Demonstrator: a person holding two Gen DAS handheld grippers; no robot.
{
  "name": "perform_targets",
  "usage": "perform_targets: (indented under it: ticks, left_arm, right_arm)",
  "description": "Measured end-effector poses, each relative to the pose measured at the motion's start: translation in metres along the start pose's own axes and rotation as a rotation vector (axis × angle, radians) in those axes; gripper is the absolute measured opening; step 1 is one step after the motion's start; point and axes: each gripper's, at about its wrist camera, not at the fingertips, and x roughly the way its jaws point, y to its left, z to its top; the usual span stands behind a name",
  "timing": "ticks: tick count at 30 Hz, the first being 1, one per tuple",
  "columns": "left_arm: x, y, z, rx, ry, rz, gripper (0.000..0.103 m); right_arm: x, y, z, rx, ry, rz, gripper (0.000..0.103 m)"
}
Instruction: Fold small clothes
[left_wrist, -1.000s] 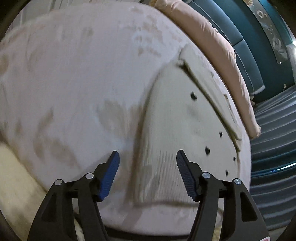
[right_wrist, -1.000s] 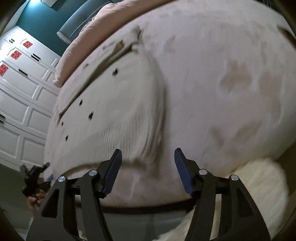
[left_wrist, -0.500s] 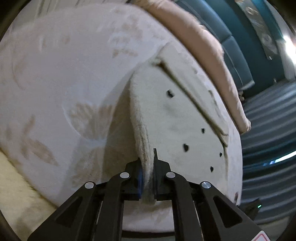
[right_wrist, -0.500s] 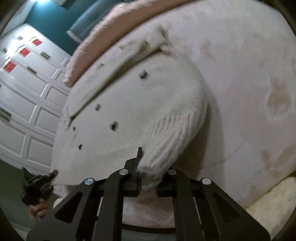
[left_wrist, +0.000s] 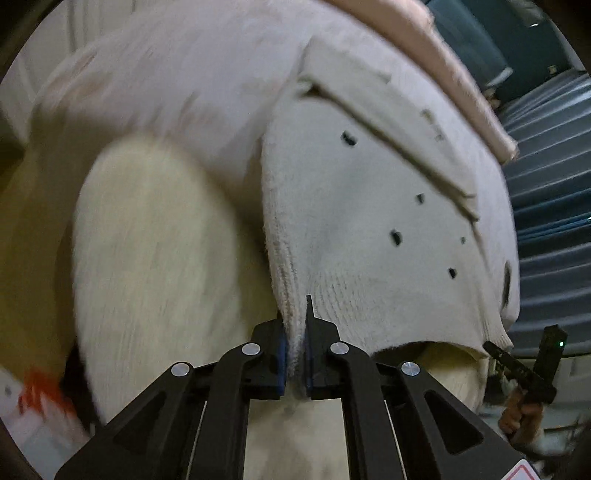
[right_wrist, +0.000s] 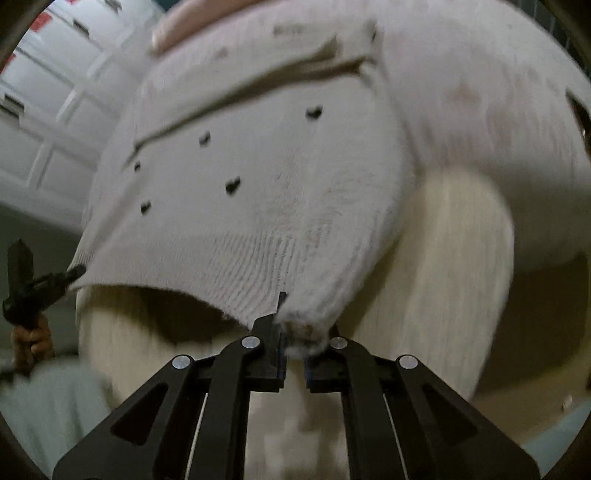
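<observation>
A small cream knit cardigan (left_wrist: 362, 221) with dark buttons lies on a pale bedspread (left_wrist: 177, 81). My left gripper (left_wrist: 294, 343) is shut on its ribbed hem at one bottom corner, lifted off the bed. My right gripper (right_wrist: 293, 343) is shut on the other bottom corner of the same cardigan (right_wrist: 280, 192). The hem hangs in the air between them. Each gripper shows in the other's view: the right one at the left wrist view's right edge (left_wrist: 524, 373), the left one at the right wrist view's left edge (right_wrist: 29, 288).
A cream fluffy blanket (left_wrist: 155, 266) hangs over the bed's near edge, also in the right wrist view (right_wrist: 454, 266). A pink pillow (left_wrist: 443, 62) lies at the bed's far side. White panelled cupboard doors (right_wrist: 55, 122) stand beyond the bed.
Both grippers were open over the hem, then shut on its two corners. They have since lifted the hem and drawn it back toward the bed's near edge.
</observation>
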Motion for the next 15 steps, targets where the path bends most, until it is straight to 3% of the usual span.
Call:
perform_targets:
  ticks: [3,6,9,10,12,14,15]
  left_arm:
    - [-0.005,0.012,-0.029,-0.088,0.044,0.010,0.004]
    - [-0.016,0.000,-0.007,-0.072,-0.026,-0.004,0.004]
    - [-0.027,-0.033,0.059,0.017,-0.171,-0.075,0.004]
    - [-0.026,-0.052,0.093,0.069,-0.232,-0.113,0.005]
    - [-0.023,-0.085,0.137,0.155,-0.356,-0.095,0.005]
    - [-0.010,-0.117,0.193,0.229,-0.478,-0.102,0.010]
    - [-0.002,-0.124,0.213,0.225,-0.515,-0.090,0.017]
  right_arm:
    - [-0.008,0.007,-0.024,-0.010,0.063,0.014,0.005]
    - [-0.022,0.006,-0.002,-0.002,0.002,0.034,0.005]
    - [-0.040,0.005,0.065,-0.026,-0.190,0.056,0.006]
    - [-0.043,0.004,0.090,-0.027,-0.259,0.057,0.006]
    - [-0.042,-0.002,0.153,-0.003,-0.397,0.095,0.007]
    - [-0.033,-0.006,0.210,0.050,-0.519,0.078,0.013]
    - [-0.030,-0.010,0.230,0.090,-0.575,0.063,0.026]
